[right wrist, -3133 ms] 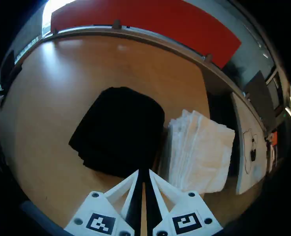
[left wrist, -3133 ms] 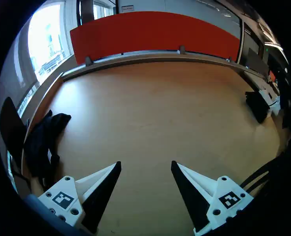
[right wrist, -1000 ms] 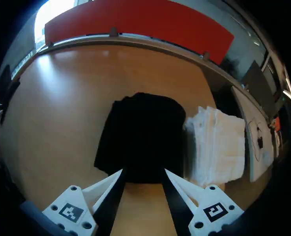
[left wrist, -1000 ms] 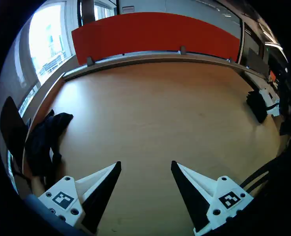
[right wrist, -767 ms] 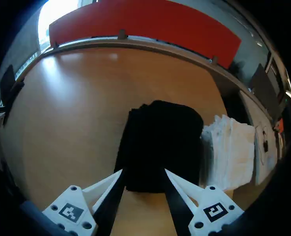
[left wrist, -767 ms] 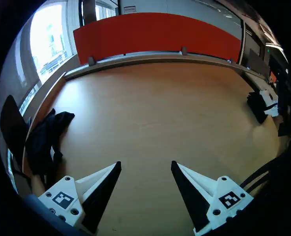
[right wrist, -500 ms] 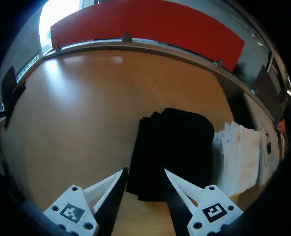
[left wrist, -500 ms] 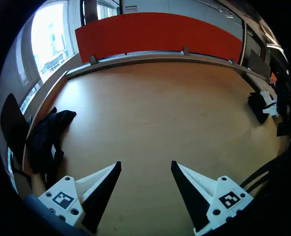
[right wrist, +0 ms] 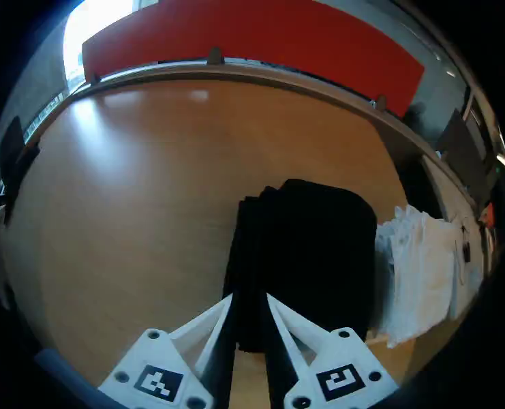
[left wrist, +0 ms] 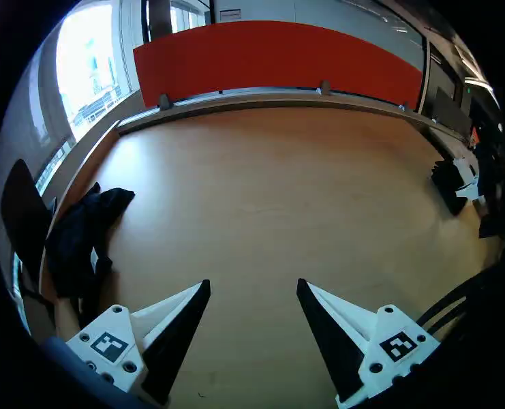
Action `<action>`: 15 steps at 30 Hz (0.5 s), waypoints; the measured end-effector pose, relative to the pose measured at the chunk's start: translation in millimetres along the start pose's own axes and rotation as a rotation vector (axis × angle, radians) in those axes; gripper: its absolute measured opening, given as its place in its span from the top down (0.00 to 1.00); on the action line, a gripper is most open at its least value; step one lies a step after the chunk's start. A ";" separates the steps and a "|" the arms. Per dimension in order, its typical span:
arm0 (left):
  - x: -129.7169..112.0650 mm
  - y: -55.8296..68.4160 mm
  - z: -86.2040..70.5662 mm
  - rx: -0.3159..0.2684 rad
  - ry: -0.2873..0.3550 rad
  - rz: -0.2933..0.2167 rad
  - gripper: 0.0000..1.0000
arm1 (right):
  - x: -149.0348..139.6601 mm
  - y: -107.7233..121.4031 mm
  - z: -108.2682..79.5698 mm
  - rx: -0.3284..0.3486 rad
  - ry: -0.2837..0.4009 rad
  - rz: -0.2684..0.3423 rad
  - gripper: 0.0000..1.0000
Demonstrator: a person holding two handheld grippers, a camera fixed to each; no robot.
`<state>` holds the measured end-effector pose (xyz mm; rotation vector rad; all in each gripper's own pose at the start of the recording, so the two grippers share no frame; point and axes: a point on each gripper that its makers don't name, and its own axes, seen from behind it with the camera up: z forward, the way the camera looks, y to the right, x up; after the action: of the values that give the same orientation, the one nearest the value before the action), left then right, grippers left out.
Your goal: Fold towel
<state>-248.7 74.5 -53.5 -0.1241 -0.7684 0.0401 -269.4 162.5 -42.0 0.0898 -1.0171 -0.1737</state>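
Observation:
A stack of folded black towels (right wrist: 313, 252) lies on the wooden table (right wrist: 136, 177) in the right gripper view. My right gripper (right wrist: 250, 320) sits at the stack's near left edge, its fingers drawn close with black cloth between them. A pile of folded white towels (right wrist: 422, 273) lies just right of the black stack. In the left gripper view my left gripper (left wrist: 252, 320) hovers open over bare wood (left wrist: 272, 198) with nothing between its fingers. The black stack (left wrist: 448, 185) and the white pile (left wrist: 467, 176) appear small at the far right of that view.
A crumpled black garment (left wrist: 82, 232) lies at the table's left edge beside a dark chair back (left wrist: 20, 211). A red divider panel (left wrist: 272, 61) runs along the table's far edge. A second desk with a cable (right wrist: 467, 225) stands past the white towels.
The right gripper was open around the black stack's near edge half a second ago and has now closed on the black cloth. The left gripper has hardly moved and stays open.

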 end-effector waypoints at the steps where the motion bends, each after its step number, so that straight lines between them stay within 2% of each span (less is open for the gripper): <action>1: 0.2 -0.1 0.2 0.000 0.000 0.000 0.06 | 0.4 0.4 0.2 -0.001 0.000 0.002 0.90; 8: 2.2 0.8 1.6 -0.002 0.003 0.002 0.06 | 4.8 -4.7 -3.5 0.025 0.018 0.007 0.91; 15: 4.8 1.8 3.1 -0.003 0.006 0.006 0.06 | 0.7 -12.8 -12.4 0.066 0.019 -0.014 0.91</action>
<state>-247.4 77.0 -48.2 -0.1294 -0.7618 0.0445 -259.8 149.7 -49.9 0.1581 -1.0039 -0.1517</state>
